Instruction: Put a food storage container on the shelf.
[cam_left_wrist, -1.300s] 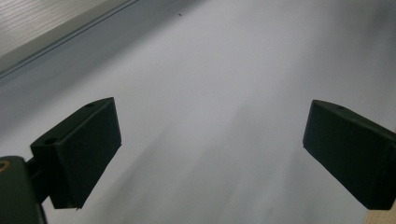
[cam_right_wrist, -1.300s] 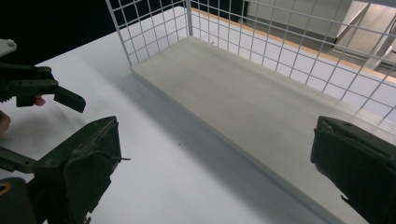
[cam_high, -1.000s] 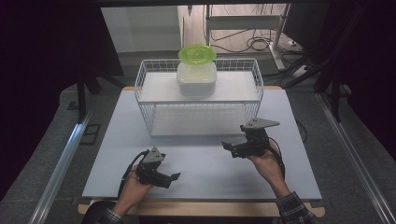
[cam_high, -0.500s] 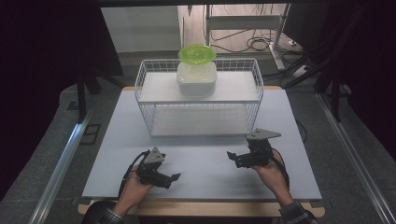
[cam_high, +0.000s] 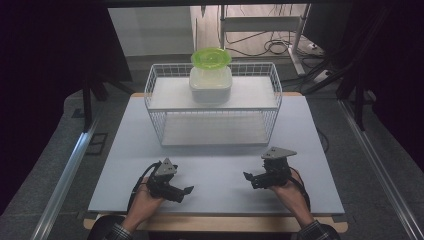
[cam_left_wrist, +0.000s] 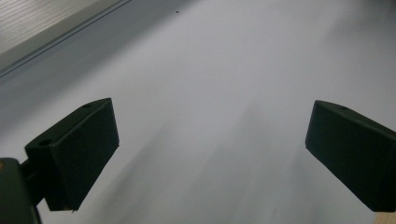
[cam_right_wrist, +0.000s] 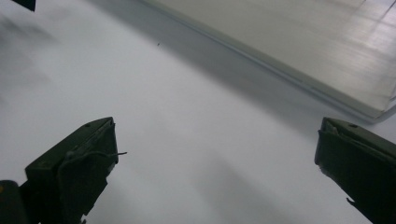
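Resting released on the pale tabletop (cam_high: 215, 170) before the white wire basket (cam_high: 212, 107), both claws face its light, slippery translucent plastic container (cam_high: 210, 82); grip its rim.

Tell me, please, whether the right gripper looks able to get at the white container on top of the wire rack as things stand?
Probably yes. The right gripper is open and holds nothing, and bare table lies between it and the wire rack. The white container sits uncovered on top, under a green lid.
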